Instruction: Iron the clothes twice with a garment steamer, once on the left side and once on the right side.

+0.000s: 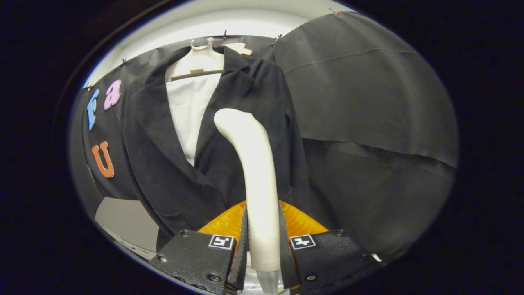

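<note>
White plastic, the curved handle of the garment steamer (256,180) is pinched between both fingers of the gripper (263,246), closed tight on it. Its head hides against the right front of the dark textured jacket (163,164) hung on a pale hanger (198,61) over white fabric (190,110).

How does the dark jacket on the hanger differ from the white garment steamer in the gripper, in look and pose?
The dark textured fabric jacket is soft and hangs open on a white plastic hanger over a white panel; the smooth white curved garment steamer is rigid and stands upright between the fingers of the gripper, both pressing its handle. The jacket spreads wide beyond the fingers; the steamer is narrow, its bent head against the jacket's front panel. Both stand roughly vertical.
</note>
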`<state>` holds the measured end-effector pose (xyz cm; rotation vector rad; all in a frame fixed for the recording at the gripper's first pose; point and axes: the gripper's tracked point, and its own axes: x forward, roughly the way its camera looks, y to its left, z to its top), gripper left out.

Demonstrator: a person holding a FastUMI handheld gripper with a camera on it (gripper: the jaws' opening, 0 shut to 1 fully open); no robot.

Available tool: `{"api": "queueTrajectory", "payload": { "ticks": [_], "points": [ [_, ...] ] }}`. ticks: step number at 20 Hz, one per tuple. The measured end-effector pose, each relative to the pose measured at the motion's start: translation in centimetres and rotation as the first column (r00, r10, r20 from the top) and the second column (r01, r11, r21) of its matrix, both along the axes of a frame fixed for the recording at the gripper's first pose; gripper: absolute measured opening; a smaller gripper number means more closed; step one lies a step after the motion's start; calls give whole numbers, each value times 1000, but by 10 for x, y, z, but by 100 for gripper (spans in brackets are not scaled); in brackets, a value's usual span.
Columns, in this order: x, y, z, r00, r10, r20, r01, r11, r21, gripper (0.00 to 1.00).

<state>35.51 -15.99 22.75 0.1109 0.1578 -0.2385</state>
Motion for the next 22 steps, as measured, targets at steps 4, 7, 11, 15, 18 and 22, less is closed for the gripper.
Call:
{"api": "queueTrajectory", "payload": {
  "ticks": [4,7,11,15,18,22],
  "points": [
    [-2,1,-23,999,5,-40,-5,1000,-4,37],
    [-3,3,-41,998,14,-67,-14,1000,-2,37],
    [-5,4,-60,995,15,-96,-15,1000,0,37],
    [-6,7,-80,992,23,-127,-23,1000,2,37],
    [-8,9,-92,989,29,-148,-29,1000,-1,37],
    [-8,10,-105,985,30,-167,-30,1000,0,37]
  ]
}}
